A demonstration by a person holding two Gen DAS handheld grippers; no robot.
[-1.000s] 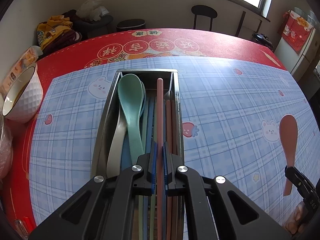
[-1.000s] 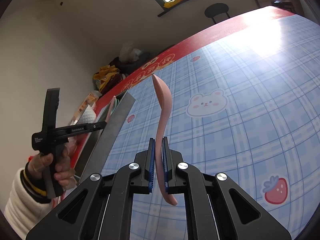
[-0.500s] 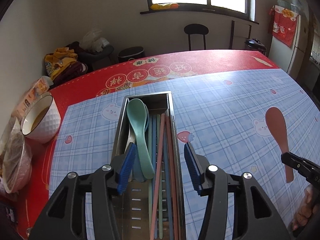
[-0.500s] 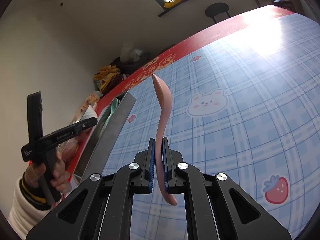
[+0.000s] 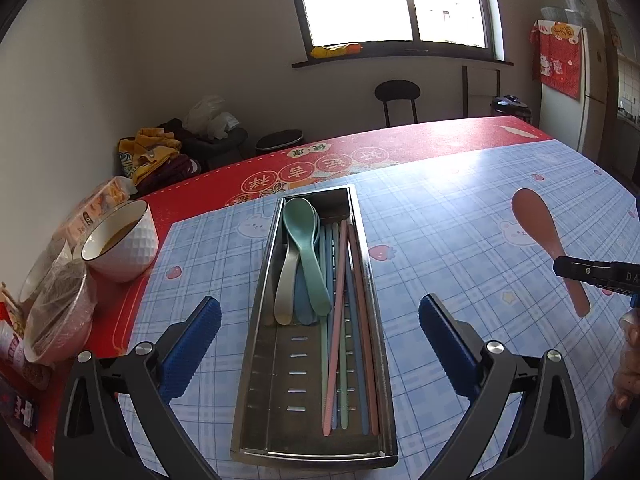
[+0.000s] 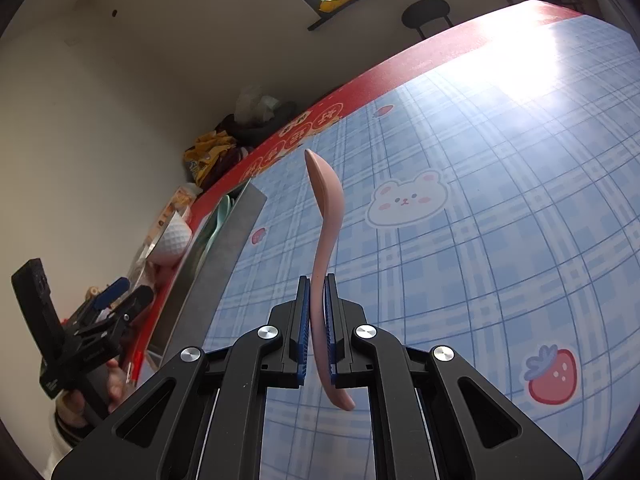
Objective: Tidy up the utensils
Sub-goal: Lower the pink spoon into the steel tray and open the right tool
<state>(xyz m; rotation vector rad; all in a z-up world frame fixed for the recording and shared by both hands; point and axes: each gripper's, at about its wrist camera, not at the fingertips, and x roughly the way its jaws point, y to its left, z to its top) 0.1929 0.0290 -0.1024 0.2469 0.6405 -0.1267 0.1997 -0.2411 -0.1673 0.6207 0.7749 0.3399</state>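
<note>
1. Covering most of both views, the table [image 5: 460, 208] wears a blue checked cloth printed with bears and strawberries, with a red cloth showing along its far and left edges.
2. The metal tray [image 5: 256, 320] lies lengthwise on the blue cloth, right in front of the left gripper [image 5: 320, 344].
3. That left gripper hovers above the tray's near end, its blue pads [image 5: 192, 344] spreading wide (the jaws are opening at this moment), with nothing pinched between them.
4. The right gripper [image 6: 316, 320] has its jaws pressed tight on the handle of a pink spoon [image 6: 326, 216], which it holds in the air over the cloth, to the right of the tray and clear of it, bowl pointing away.
5. A white bowl [image 5: 124, 240] sits on the red cloth left of the tray, beside some wrapped packets.
6. Inside the tray, a green spoon [image 5: 308, 248] lies on top of other spoons at the far left part.
7. The chopsticks [image 5: 348, 320] (pink, blue and green) lie lengthwise along the tray's right side, one pink stick slanting across the rest.
</note>
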